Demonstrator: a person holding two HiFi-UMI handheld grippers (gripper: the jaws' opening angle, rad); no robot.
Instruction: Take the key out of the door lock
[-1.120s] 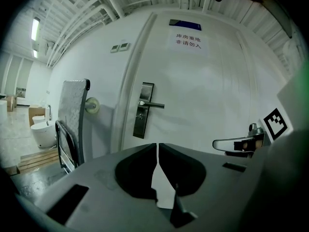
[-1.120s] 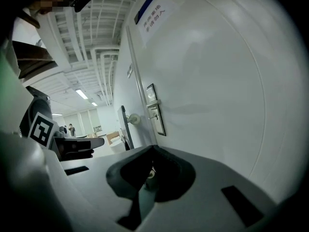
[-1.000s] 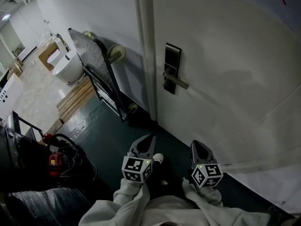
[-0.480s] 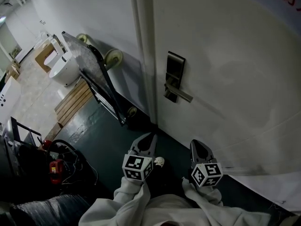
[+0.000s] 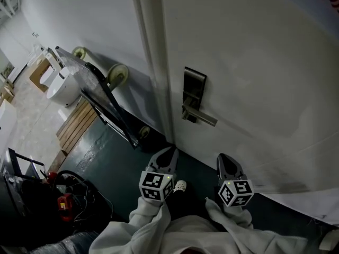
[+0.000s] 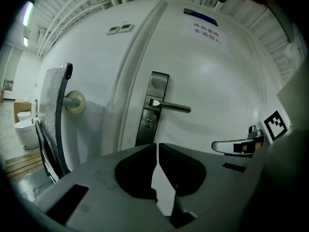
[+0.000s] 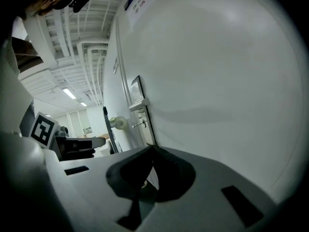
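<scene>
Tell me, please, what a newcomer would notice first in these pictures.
The white door dominates, with a metal lock plate and lever handle near its left edge. Left of it, a trolley leans against the wall. Below, the left gripper and right gripper are shut, short of the door.

1. We have open air from the left gripper (image 5: 168,153) and right gripper (image 5: 223,159) up to the door (image 5: 254,62).
2. The lever handle (image 5: 204,119) juts from the lock plate (image 5: 193,89), barring part of it.
3. A folded cart (image 5: 100,97) leans on the wall left of the door frame (image 5: 151,62), narrowing that side.
4. Cables (image 5: 79,187) crowd the floor's (image 5: 116,152) left edge.
</scene>
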